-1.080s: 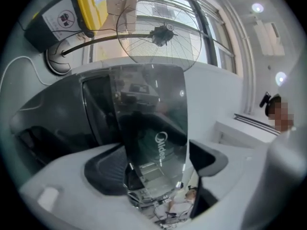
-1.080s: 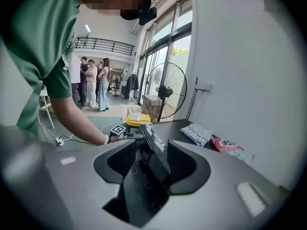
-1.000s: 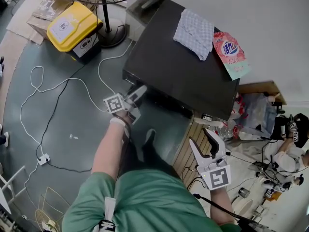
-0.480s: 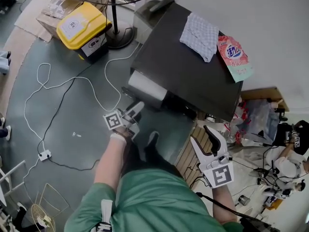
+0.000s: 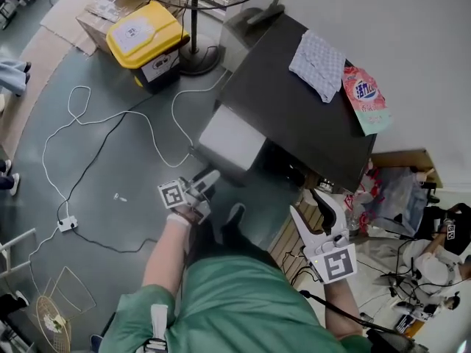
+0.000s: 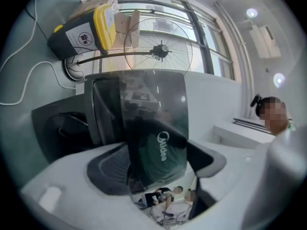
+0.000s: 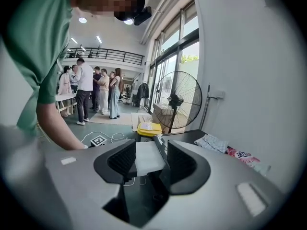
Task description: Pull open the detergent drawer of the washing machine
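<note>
The dark washing machine [image 5: 294, 109] stands ahead of me, seen from above. Its detergent drawer [image 5: 232, 142] sticks far out of the front at the left, white on top. My left gripper [image 5: 204, 186] holds the drawer's front end. In the left gripper view the glossy dark drawer front [image 6: 158, 128] with its brand lettering sits between the two pads of that gripper [image 6: 158, 162], jaws wide around it. My right gripper [image 5: 309, 208] hovers to the right of the machine, off the drawer. It is open with nothing inside [image 7: 151, 162]; the white drawer [image 7: 148, 159] shows beyond the gap.
A checked cloth [image 5: 318, 65] and a pink detergent bag [image 5: 366, 98] lie on the machine's top. A yellow-lidded box [image 5: 143, 35] and a fan's base [image 5: 195, 61] stand behind left. White cable [image 5: 96, 123] and a power strip [image 5: 66, 224] trail over the floor. Wooden slats [image 5: 283, 241] lie under the right gripper.
The drawer has slid well out of the machine, and the left gripper has moved back toward me with it. The right gripper has hardly moved.
</note>
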A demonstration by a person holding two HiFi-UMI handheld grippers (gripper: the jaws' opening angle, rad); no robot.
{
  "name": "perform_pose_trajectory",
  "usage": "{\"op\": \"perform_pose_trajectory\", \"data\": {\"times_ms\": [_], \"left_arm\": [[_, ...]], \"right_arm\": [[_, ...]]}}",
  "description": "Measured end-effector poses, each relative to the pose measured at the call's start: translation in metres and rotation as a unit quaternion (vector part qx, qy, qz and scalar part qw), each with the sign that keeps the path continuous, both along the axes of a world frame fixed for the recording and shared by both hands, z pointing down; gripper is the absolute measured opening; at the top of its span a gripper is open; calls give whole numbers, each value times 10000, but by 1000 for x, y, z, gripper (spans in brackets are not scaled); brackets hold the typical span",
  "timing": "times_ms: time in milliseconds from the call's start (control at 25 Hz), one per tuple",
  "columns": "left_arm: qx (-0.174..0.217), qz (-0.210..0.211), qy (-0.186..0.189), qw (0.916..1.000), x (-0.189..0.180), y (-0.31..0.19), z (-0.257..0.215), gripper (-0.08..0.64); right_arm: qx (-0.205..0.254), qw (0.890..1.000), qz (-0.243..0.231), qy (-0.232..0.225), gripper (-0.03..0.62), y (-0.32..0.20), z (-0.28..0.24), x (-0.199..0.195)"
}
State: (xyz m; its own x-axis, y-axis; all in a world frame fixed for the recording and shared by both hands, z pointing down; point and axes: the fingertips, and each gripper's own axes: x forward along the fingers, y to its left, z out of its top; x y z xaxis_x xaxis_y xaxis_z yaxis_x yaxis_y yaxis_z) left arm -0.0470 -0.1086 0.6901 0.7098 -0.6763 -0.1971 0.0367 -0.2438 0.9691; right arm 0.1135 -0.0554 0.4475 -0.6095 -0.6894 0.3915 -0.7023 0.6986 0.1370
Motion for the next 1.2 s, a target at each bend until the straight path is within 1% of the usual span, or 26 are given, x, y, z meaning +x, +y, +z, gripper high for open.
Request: {"op": "perform_pose_trajectory", "data": {"times_ms": [120, 320, 520, 600, 680, 720, 800, 880, 960, 1040, 1120, 1200], "left_arm": [[-37, -43, -15, 10000, -3, 8, 0, 368], [-18, -40, -20, 10000, -11, 24, -1, 368], [-152, -111, -153, 9997, -16, 31, 1, 373], [-304, -134, -357, 9988, -19, 35, 9, 375], [-487, -130, -732, 9960, -24, 40, 20, 368], [-516, -108, -926, 9943, -27, 42, 22, 368], [-411, -8, -1302, 9906, -30, 46, 17, 368], [-173, 128, -1689, 9854, -31, 48, 1, 367], [52, 210, -2168, 9760, -33, 51, -20, 357], [339, 204, -2614, 9644, -35, 52, -47, 339], [644, 94, -2982, 9523, -37, 49, -79, 328], [932, -110, -3379, 9365, -41, 43, -112, 311]], "right_arm": [[47, 9999, -147, -53, 204, 4, -4, -9], [94, 9996, -250, -115, 204, 5, -11, -15], [102, 9993, -328, -130, 204, 3, -12, -17], [102, 9992, -379, -90, 204, 4, -12, -17], [114, 9992, -350, -156, 204, 2, -13, -18], [135, 9991, -326, -220, 204, 1, -14, -18], [166, 9990, -286, -298, 204, -2, -16, -16], [164, 9992, -263, -239, 204, -5, -15, -10], [174, 9994, -137, -276, 192, -10, -17, -3], [166, 9988, 52, -448, 192, -16, -20, 3], [132, 9977, 208, -635, 191, -21, -22, 8], [132, 9965, 316, -765, 191, -26, -23, 11]]}}
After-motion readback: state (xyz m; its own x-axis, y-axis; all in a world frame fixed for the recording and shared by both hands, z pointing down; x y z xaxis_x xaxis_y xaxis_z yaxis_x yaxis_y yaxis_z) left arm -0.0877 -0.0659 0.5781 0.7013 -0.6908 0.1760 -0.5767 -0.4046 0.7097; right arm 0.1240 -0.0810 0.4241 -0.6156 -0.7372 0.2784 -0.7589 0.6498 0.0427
